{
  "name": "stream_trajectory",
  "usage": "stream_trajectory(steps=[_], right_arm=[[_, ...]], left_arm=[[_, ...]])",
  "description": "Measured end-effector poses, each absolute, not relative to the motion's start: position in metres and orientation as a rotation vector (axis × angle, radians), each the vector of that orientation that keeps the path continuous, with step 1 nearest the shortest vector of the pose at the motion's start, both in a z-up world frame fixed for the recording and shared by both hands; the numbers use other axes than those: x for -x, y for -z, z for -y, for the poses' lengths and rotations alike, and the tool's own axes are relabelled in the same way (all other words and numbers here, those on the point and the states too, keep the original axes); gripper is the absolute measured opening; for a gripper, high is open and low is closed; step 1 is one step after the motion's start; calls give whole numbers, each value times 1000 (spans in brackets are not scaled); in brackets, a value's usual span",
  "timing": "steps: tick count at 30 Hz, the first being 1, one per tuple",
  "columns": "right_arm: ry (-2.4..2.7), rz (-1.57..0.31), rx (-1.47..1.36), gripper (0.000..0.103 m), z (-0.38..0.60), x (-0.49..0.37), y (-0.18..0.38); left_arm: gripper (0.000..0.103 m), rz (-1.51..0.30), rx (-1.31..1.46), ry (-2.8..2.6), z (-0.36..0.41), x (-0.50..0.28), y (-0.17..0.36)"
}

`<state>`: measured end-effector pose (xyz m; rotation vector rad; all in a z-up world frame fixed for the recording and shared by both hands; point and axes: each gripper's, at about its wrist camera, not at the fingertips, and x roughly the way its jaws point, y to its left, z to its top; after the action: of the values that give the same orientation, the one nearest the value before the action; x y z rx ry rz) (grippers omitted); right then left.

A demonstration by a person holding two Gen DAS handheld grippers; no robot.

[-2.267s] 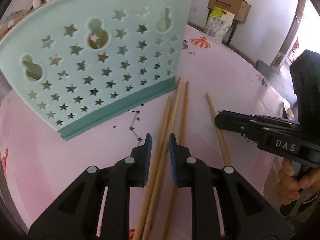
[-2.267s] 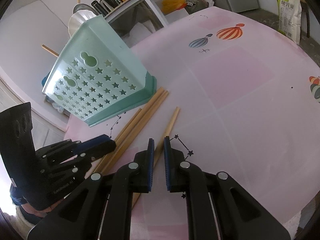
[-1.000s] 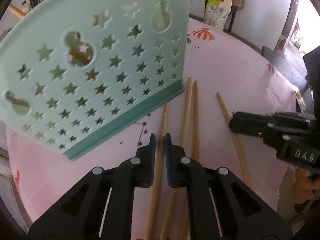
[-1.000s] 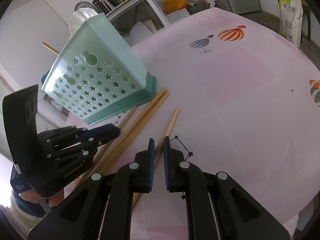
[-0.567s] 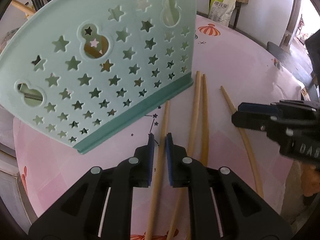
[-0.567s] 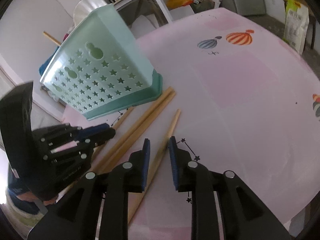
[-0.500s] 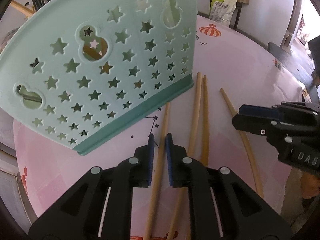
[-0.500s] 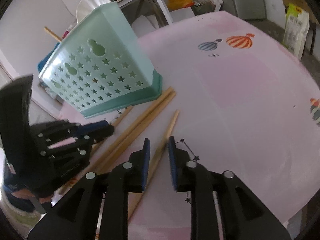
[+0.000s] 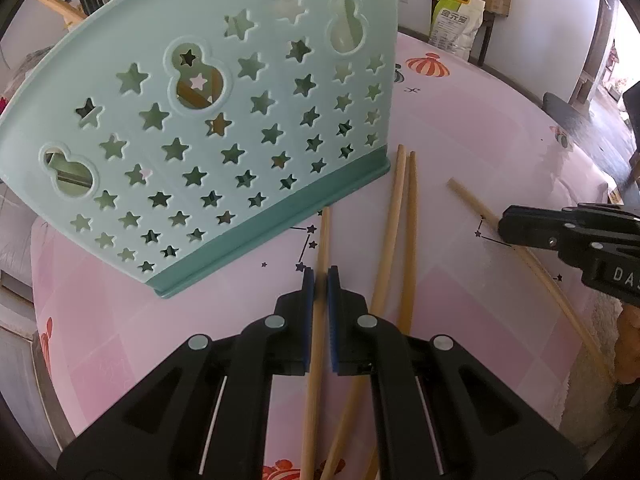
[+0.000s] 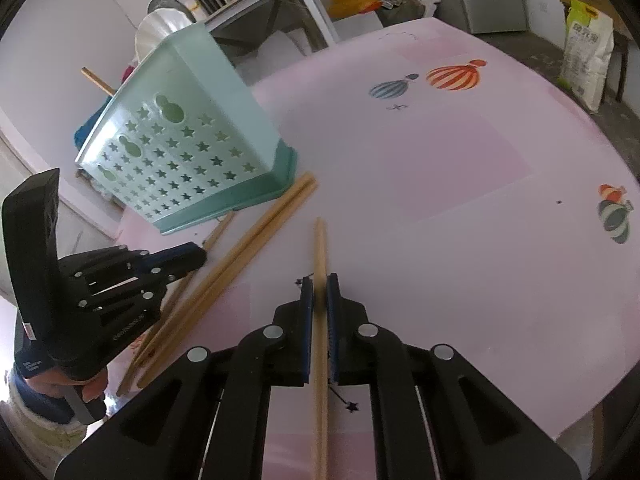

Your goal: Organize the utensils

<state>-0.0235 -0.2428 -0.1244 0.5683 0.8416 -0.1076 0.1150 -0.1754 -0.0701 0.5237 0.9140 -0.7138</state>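
My left gripper (image 9: 320, 276) has just closed its fingers on one chopstick (image 9: 322, 240) beside the basket (image 9: 208, 120); my right gripper (image 10: 319, 286) likewise pinches another chopstick (image 10: 320, 248) on the tabletop (image 10: 460, 200).

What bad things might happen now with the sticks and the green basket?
The left gripper pinches one chopstick near its far end, so the long tail may swing into the loose pair. The right gripper grips another chopstick the same way. The basket stands close, so a lifted tip might knock it.
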Motion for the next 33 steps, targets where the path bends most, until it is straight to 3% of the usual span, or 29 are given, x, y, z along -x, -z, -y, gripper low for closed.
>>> stream_trajectory(steps=[9,33], right_arm=[[128,-859,-459,22,229,20,119],[178,-868,-354,21,217,17,116]], left_arm=[[5,-895,-539,705,175,-114,70],[5,-872,-577,687,184,-108,72]])
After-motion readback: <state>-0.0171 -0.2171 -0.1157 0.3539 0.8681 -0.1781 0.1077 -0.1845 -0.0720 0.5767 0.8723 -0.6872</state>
